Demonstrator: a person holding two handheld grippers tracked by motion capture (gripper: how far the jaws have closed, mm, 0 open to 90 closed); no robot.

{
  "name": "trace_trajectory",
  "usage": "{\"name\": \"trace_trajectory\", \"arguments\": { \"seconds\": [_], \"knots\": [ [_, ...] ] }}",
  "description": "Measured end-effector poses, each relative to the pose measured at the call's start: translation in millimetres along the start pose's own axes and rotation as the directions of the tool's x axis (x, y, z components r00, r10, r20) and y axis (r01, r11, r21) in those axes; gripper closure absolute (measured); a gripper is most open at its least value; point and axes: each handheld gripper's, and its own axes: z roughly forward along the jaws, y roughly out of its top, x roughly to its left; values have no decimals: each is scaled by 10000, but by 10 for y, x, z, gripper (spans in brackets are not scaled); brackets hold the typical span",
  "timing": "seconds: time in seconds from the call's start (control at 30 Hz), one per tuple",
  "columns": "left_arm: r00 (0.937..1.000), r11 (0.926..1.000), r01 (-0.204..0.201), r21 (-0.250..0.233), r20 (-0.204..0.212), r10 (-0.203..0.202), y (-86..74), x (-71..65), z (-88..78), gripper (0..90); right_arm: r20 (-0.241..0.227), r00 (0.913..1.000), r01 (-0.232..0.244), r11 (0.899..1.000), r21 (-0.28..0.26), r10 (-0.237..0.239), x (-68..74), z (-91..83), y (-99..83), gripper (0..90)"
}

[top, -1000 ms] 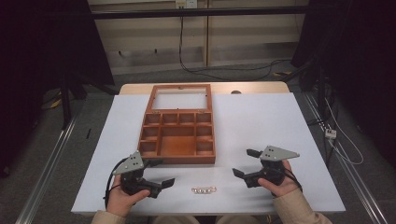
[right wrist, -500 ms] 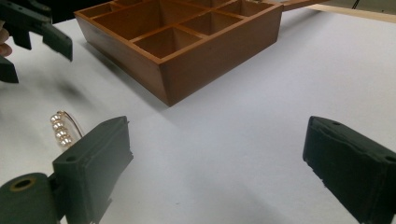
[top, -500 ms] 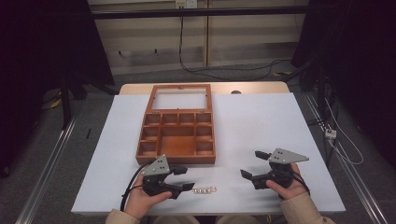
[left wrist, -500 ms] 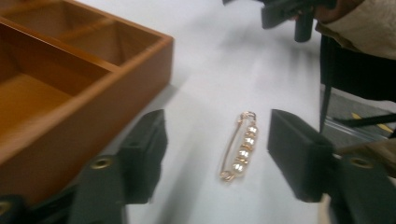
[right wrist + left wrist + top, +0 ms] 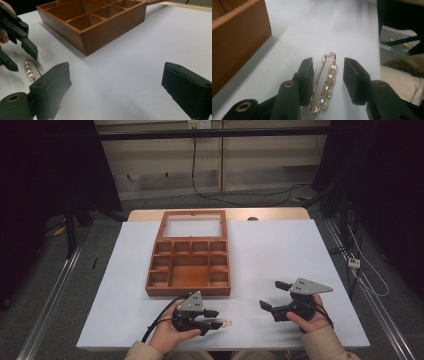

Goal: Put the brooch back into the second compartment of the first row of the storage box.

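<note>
A gold safety-pin brooch with a row of pearls (image 5: 325, 86) lies flat on the white table near its front edge. My left gripper (image 5: 328, 62) straddles it, one black pad on each side. Its jaws have just been closing, and a small gap still shows between each pad and the brooch. From above, the left gripper (image 5: 218, 318) points right with the brooch (image 5: 226, 322) at its tips. My right gripper (image 5: 269, 295) stands wide open to the right with nothing between its fingers. The right gripper view shows the brooch (image 5: 28, 70) beside the left gripper (image 5: 25, 62).
A brown wooden box (image 5: 189, 291) with several empty compartments sits mid-table just behind the left gripper, its framed lid (image 5: 192, 214) laid open behind it. The box's near corner (image 5: 86, 42) stands close to the brooch. White table (image 5: 280, 250) stretches to the right.
My left gripper has slid to the right along the front edge to the brooch, and its jaws have narrowed around it. The right gripper has stayed about where it was.
</note>
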Motion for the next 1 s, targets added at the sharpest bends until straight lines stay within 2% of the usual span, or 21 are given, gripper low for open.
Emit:
{"name": "trace_trajectory", "arguments": {
  "seconds": [0.07,0.13,0.2,0.3,0.33,0.37,0.4,0.53,0.67,0.83,0.9,0.93,1.0],
  "knots": [
    [9999,9999,-77,140,85,76,-3,-4,32,605,-17,10000,19,10000,-36,-19,3,-5,8,83],
    [9997,9985,-258,480,56,256,-10,-12,51,625,7,10000,44,10000,-55,-44,1,-10,11,83],
    [9997,9984,-246,503,-27,247,-9,-24,60,646,1,10000,22,10000,-45,-22,-3,-14,10,83],
    [9993,9985,-220,505,-280,234,-10,-29,65,703,30,10000,-11,10000,-30,11,-17,-19,6,83],
    [9977,9977,-260,631,-616,299,-6,-35,60,728,45,10000,-24,10000,-44,24,-23,-20,4,83],
    [9980,9986,-132,512,-604,163,-12,-34,67,781,59,10000,-40,10000,-55,41,-27,-21,3,83],
    [9980,9985,-137,524,-614,170,-9,-35,69,793,65,10000,-56,10000,-65,56,-31,-23,1,83],
    [9984,9984,88,557,-568,-56,-4,-25,60,797,67,10000,-70,9999,-72,71,-30,-19,-2,84],
    [9979,9979,515,392,-412,-499,2,-4,49,798,72,10000,-59,9999,-84,59,-29,-18,0,84],
    [9923,9929,1186,128,-365,-1181,42,26,-39,799,76,9999,-94,9999,-108,95,-34,-24,-5,83],
    [9894,9908,1352,49,-547,-1348,67,31,-83,799,76,9999,-87,9999,-107,88,-34,-23,-5,83],
    [9886,9897,1434,7,-465,-1432,80,43,-105,799,74,9999,-96,9999,-114,96,-35,-24,-6,84],
    [9867,9882,1532,77,-566,-1525,115,58,-154,799,81,9999,-103,9999,-123,104,-34,-28,-5,83]
  ]
}}
